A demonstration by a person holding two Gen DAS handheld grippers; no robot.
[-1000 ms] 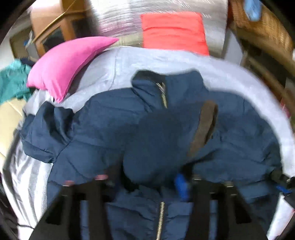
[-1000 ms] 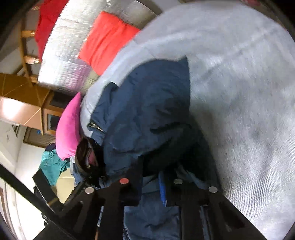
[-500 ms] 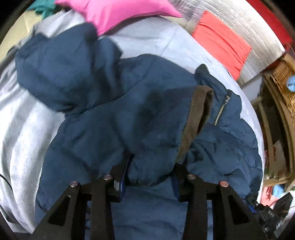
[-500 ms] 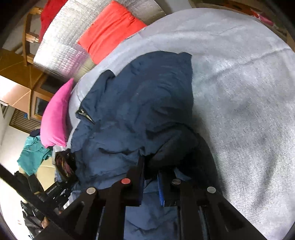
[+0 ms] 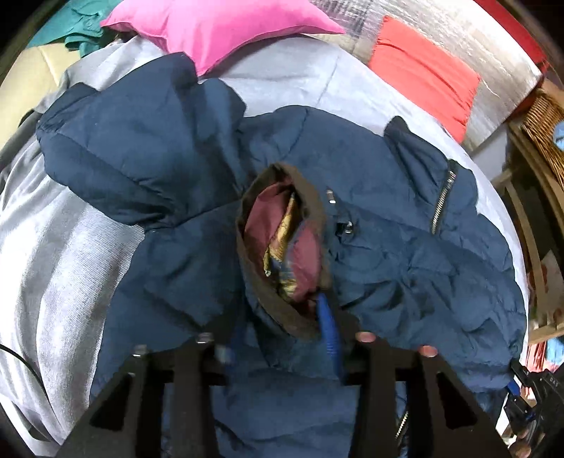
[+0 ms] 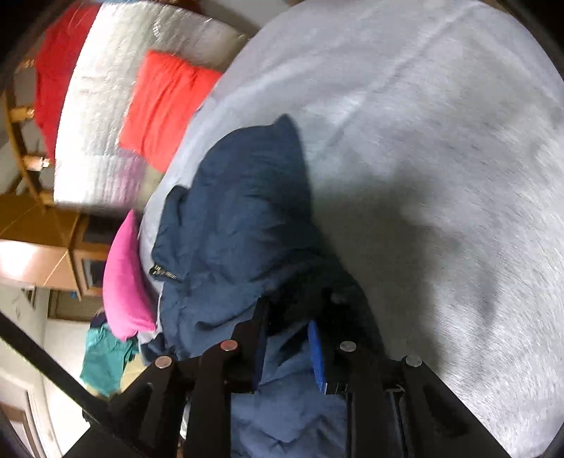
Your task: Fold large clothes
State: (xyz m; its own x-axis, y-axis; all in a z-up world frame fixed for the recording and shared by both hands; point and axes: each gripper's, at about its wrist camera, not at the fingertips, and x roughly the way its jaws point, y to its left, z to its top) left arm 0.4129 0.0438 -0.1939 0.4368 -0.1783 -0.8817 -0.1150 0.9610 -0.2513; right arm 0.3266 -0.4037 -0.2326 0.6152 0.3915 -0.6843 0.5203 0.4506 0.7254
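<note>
A navy puffer jacket [image 5: 387,246] lies spread on the grey bed [image 5: 60,264]. One sleeve is folded across its body; the brown-trimmed cuff [image 5: 282,229] gapes and shows maroon lining. My left gripper [image 5: 278,338] has that sleeve's end between its blue pads, and its jaws are closing on it. The other sleeve [image 5: 123,141] sprawls at the upper left. In the right wrist view the jacket [image 6: 239,218] bunches along the bed [image 6: 440,141]. My right gripper [image 6: 289,341] sits at the jacket's edge, jaws opening, with a dark fold loose between them.
A pink pillow [image 5: 218,24] and a red cushion [image 5: 423,70] lie at the head of the bed. Teal cloth [image 5: 70,21] is heaped beyond the pink pillow. A wicker basket [image 5: 543,119] and wooden shelves stand to the right. Bare grey sheet fills the right wrist view's right side.
My left gripper carried the sleeve across the jacket's body and its jaws narrowed; the cuff now faces me with its lining showing. My right gripper's jaws have widened off the fold they pinched.
</note>
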